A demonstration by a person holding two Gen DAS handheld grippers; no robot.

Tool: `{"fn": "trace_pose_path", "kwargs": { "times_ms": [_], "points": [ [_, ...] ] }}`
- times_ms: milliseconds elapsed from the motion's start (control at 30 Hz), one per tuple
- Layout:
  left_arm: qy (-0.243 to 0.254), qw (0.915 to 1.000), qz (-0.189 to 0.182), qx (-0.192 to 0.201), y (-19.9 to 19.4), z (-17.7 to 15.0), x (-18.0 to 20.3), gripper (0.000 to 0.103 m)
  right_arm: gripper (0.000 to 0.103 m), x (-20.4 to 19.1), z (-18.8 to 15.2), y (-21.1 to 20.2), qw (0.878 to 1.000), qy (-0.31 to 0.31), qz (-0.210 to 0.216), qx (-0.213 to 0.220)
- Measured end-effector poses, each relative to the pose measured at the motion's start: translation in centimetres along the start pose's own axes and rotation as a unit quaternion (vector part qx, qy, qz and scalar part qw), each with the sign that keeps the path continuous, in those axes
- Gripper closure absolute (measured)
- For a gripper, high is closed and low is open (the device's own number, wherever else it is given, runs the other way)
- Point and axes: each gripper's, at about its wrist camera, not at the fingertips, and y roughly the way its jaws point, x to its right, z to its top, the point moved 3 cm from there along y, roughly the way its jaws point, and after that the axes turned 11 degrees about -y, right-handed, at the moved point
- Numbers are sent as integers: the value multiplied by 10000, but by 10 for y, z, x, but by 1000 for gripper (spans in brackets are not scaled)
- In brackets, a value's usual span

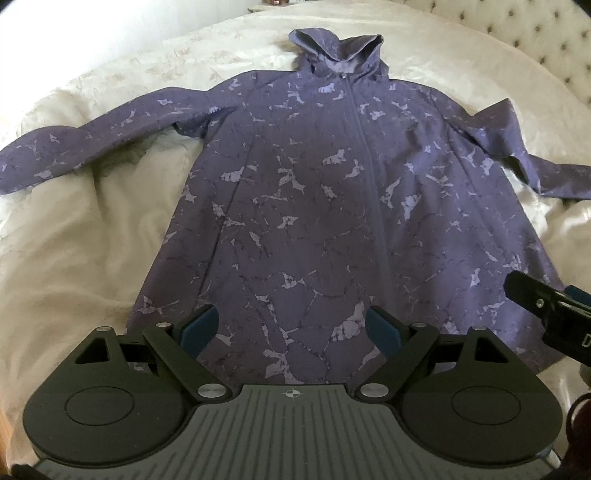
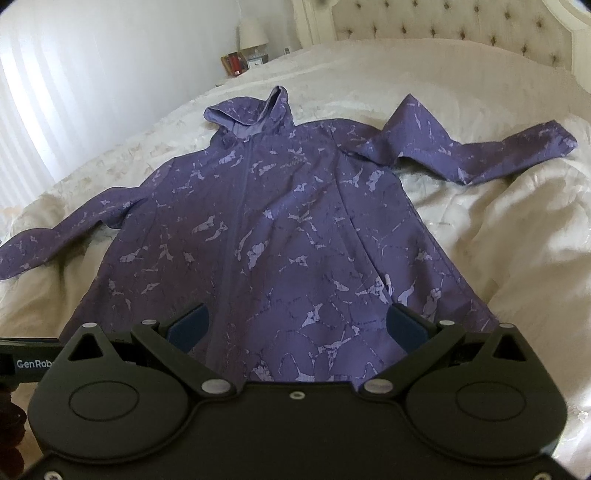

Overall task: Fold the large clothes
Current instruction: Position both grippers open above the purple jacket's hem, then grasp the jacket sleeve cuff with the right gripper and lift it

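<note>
A large purple hooded jacket (image 1: 314, 192) with a pale marbled print lies flat and zipped on a cream bedspread, hood (image 1: 338, 51) at the far end and both sleeves spread sideways. The right sleeve (image 2: 461, 147) is bent and rumpled. My left gripper (image 1: 291, 330) hovers open over the jacket's near hem, nothing between its blue pads. My right gripper (image 2: 297, 325) also stands open above the hem (image 2: 314, 373), a little right of the zip. In the left wrist view the right gripper's (image 1: 546, 306) body shows at the right edge.
The cream bedspread (image 2: 498, 240) is wrinkled around the jacket. A tufted headboard (image 2: 443, 22) stands at the far end. A nightstand with a lamp (image 2: 253, 35) and small items sits at the far left beside a curtained window (image 2: 55, 92).
</note>
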Motion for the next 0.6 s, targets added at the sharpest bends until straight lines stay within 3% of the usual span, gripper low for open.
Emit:
{"fn": "trace_pose_path", "kwargs": {
  "times_ms": [600],
  "points": [
    [32, 10000, -69, -42, 15, 38, 13, 16, 1, 34, 23, 19, 9981, 506, 180, -304]
  ]
}}
